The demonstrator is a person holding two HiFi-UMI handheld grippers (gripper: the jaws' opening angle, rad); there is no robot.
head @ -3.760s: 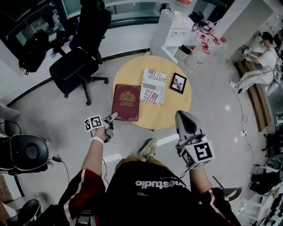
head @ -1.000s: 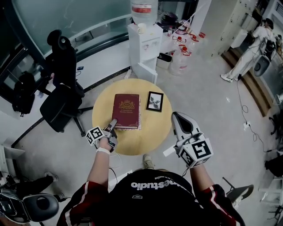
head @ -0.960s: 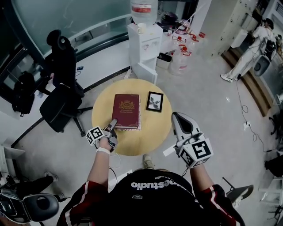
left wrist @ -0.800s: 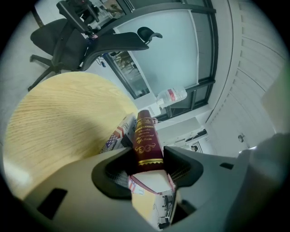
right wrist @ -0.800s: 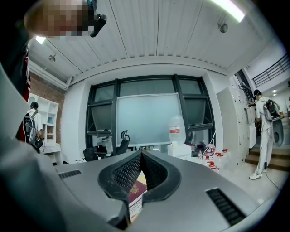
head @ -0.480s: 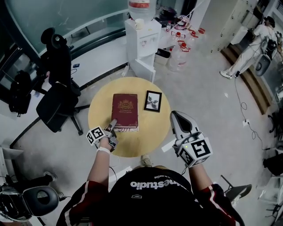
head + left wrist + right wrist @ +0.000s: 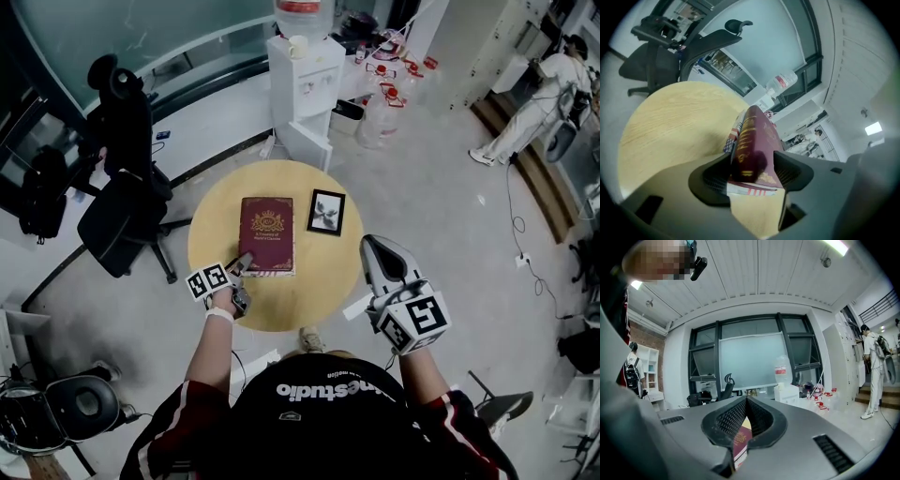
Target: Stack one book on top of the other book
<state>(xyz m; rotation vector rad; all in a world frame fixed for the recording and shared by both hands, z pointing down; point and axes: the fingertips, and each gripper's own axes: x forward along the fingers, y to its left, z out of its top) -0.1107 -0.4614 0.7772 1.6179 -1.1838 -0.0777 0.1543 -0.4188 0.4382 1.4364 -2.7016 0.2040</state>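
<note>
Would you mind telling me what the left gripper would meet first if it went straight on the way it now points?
The red book: the left gripper has just been opening its fingers, and the book's near corner already sits between them, on the flag-patterned book.

Bare tabletop (image 7: 319, 292) near and right of the stacked books (image 7: 266, 234), picture frame (image 7: 326, 212) just beside them.

The maroon book (image 7: 266, 232) carries a gold crest and gold lettering; the lower book (image 7: 752, 191) shows red and white stripes with starred blue patches. The round surface (image 7: 217, 281), mid-frame, is pale yellow wood grain, and the picture frame (image 7: 326, 212) right of the books is black around a black-and-white picture.
</note>
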